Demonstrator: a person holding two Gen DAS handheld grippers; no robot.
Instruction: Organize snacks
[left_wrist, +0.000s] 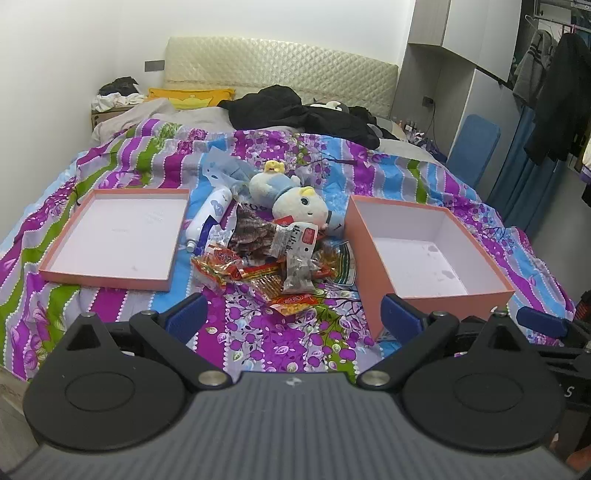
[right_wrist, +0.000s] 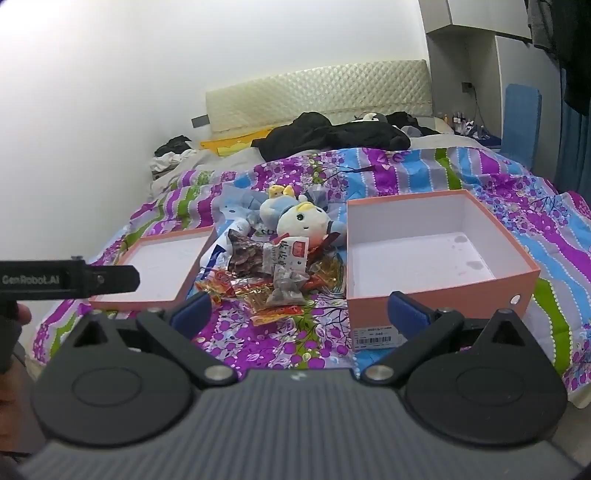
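A pile of snack packets lies on the bed between a shallow pink lid on the left and a deeper empty pink box on the right. The pile, lid and box also show in the right wrist view. My left gripper is open and empty, short of the pile. My right gripper is open and empty, also short of the pile, its right finger in front of the box wall.
A plush toy and a white bottle lie among the snacks. The bed has a floral quilt. Black clothes lie near the headboard. A blue chair and hanging clothes stand at right.
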